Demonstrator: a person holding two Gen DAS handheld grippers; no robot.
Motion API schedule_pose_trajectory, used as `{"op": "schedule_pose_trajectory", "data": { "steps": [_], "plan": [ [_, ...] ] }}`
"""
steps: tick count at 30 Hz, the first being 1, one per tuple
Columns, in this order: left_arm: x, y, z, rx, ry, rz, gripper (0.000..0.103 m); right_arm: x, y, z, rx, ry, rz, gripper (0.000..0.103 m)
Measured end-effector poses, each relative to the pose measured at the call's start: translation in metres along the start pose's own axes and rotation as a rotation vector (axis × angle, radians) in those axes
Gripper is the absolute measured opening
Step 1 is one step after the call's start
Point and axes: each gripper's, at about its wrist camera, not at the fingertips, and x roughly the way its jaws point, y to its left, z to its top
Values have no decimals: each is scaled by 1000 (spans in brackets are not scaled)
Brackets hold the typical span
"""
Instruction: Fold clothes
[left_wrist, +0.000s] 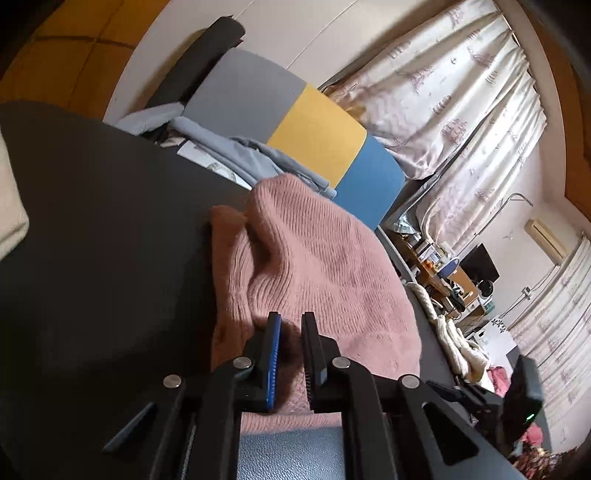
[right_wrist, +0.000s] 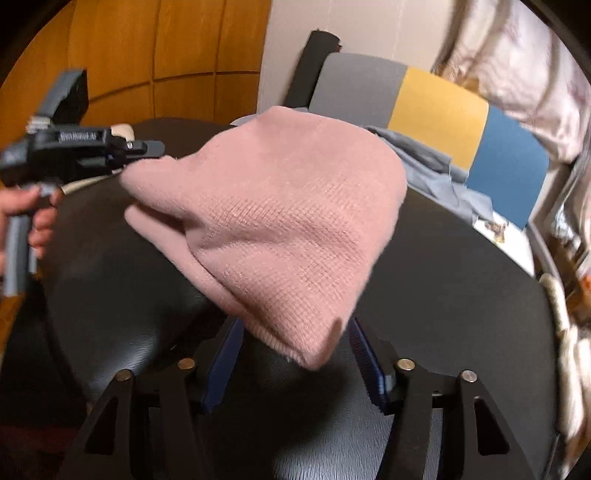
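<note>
Pink knit (right_wrist: 280, 221) hangs mid-fold over the surface (right_wrist: 461, 277), pinched by left tongs (right_wrist: 147, 155); right tongs (right_wrist: 295, 332), spread wide, should regrip its corner.

Only one bit of lettering to find: a small raised white line on the black body of the left gripper (right_wrist: 142, 153), seen from the right wrist view, too blurred to read with certainty. Nothing legible anywhere else.
</note>
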Motion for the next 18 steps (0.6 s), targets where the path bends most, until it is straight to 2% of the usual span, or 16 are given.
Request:
{"op": "schedule_pose_trajectory", "data": {
  "steps": [1, 2, 3, 5, 6, 8, 10, 12, 16, 17, 18],
  "plan": [
    [1, 0, -1, -9, 7, -12, 9, 8, 8, 0, -51, 23, -32, 52],
    [1, 1, -1, -15, 18, -30, 13, 16, 16, 0, -101, 44, -63, 52],
    [2, 1, -2, -17, 31, -38, 26, 20, 21, -2, -144, 47, -94, 52],
    [9, -5, -3, 17, 77, 23, 30, 19, 25, -5, -173, 21, -126, 48],
    [11, -9, -5, 39, 90, 25, 33, 19, 25, -6, -183, 9, -141, 41],
    [14, -17, -8, 73, 105, -10, 46, 18, 16, -7, -138, -2, -156, 38],
    [17, -22, -9, 79, 119, -59, 65, 19, 10, -6, -110, -2, -170, 38],
    [25, -21, -9, 61, 140, -31, 70, 20, 8, -3, -95, -23, -165, 38],
    [43, -13, -8, -13, 222, 14, 66, 24, 13, 1, -137, -69, -188, 38],
    [43, -14, -6, -18, 209, 14, 61, 31, 14, 1, -146, -59, -194, 38],
    [43, -13, -4, -25, 198, 9, 39, 34, 12, 1, -144, -55, -193, 33]
  ]
}}
